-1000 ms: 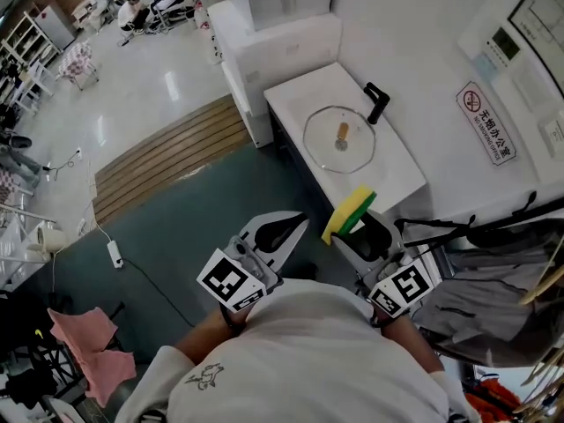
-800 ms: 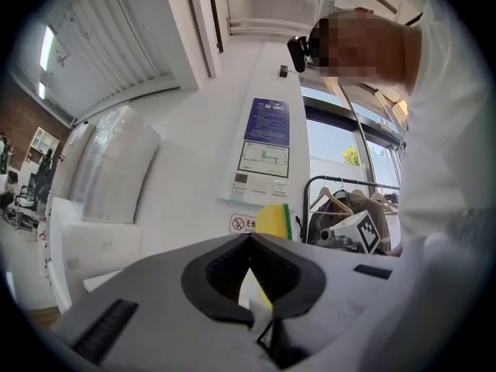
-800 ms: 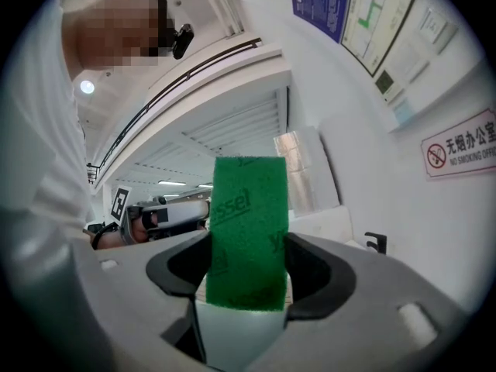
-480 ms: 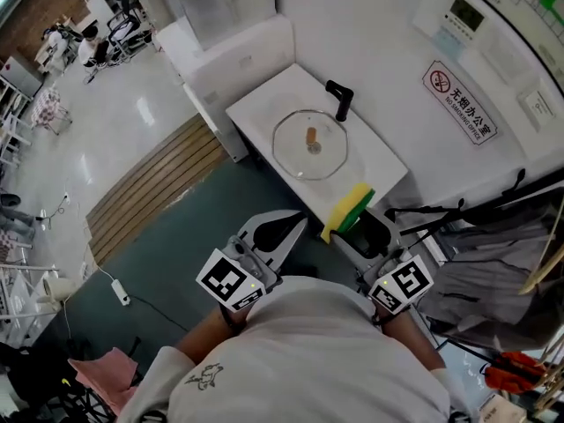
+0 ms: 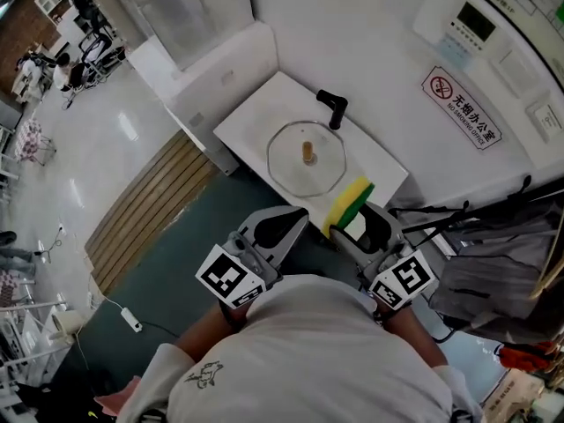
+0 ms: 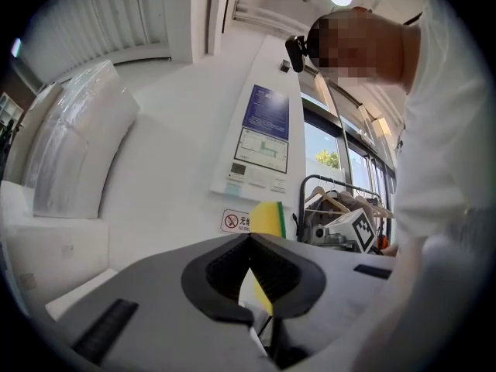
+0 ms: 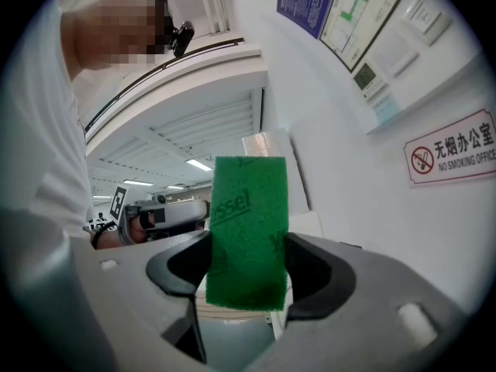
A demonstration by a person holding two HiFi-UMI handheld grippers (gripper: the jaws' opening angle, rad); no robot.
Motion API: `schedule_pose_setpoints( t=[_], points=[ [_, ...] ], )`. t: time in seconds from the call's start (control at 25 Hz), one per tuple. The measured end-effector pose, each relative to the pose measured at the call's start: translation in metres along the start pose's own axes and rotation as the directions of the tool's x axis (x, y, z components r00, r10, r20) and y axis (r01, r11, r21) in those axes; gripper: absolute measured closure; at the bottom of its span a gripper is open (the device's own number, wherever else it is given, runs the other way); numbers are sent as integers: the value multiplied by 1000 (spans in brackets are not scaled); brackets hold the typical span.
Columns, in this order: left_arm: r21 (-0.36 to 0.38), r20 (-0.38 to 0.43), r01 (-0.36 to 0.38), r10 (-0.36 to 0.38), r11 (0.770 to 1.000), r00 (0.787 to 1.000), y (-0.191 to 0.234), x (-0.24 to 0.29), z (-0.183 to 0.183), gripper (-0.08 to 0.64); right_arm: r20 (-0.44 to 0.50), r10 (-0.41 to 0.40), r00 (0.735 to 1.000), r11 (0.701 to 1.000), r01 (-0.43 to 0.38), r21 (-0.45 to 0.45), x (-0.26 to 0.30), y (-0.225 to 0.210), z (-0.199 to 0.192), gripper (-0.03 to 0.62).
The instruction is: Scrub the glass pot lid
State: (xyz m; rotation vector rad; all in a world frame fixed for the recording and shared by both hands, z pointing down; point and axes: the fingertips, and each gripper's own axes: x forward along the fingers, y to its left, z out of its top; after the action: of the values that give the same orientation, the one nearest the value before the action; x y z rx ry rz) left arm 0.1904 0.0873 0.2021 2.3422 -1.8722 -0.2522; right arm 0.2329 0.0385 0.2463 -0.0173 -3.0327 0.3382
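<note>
Item 1. My left claw (image 6: 249, 239): the jaws were closed tip to tip with nothing between them. A black-and-white marker cube (image 5: 231, 278) sat on its back.

Item 2. My right claw (image 7: 248, 263): the jaws were clamped on a sponge (image 7: 248, 231), yellow foam with a green scouring face. The pad stood upright and rose above the jaws. Darker green letters were printed on the green face; only "ssel" could be read, the rest was cut off.

Item 3. Glass lid (image 5: 306, 159): it lay flat on the white counter (image 5: 251, 117), knob up. It was ahead of both claws and neither touched it. In the head view the sponge's tip was near its rim. A black fitting (image 5: 333, 108) stood just beyond its far edge.

Item 4. Wall sign (image 7: 453, 152): a red no-smoking symbol with the words "无烟办公室" and "NO SMOKING OFFICE".

Item 5. Wall panel (image 5: 476, 25): it had a small screen, and its print was too small to read.

Item 6. Clothes rack (image 6: 341, 200): it stood to my right with hangers on it.
</note>
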Motion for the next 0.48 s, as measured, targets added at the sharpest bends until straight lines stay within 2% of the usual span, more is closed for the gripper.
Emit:
schedule_pose_setpoints(
  t=[0.24, 0.48],
  points=[
    [-10, -10, 34, -35, 999, 999, 70, -11, 17, 561, -10, -41, 999, 999, 41, 4, 69, -6, 6, 299],
    [-21, -26, 80, -80, 997, 996, 140, -29, 35, 561, 9, -124, 992, 992, 124, -8, 130, -18, 24, 299]
  ],
)
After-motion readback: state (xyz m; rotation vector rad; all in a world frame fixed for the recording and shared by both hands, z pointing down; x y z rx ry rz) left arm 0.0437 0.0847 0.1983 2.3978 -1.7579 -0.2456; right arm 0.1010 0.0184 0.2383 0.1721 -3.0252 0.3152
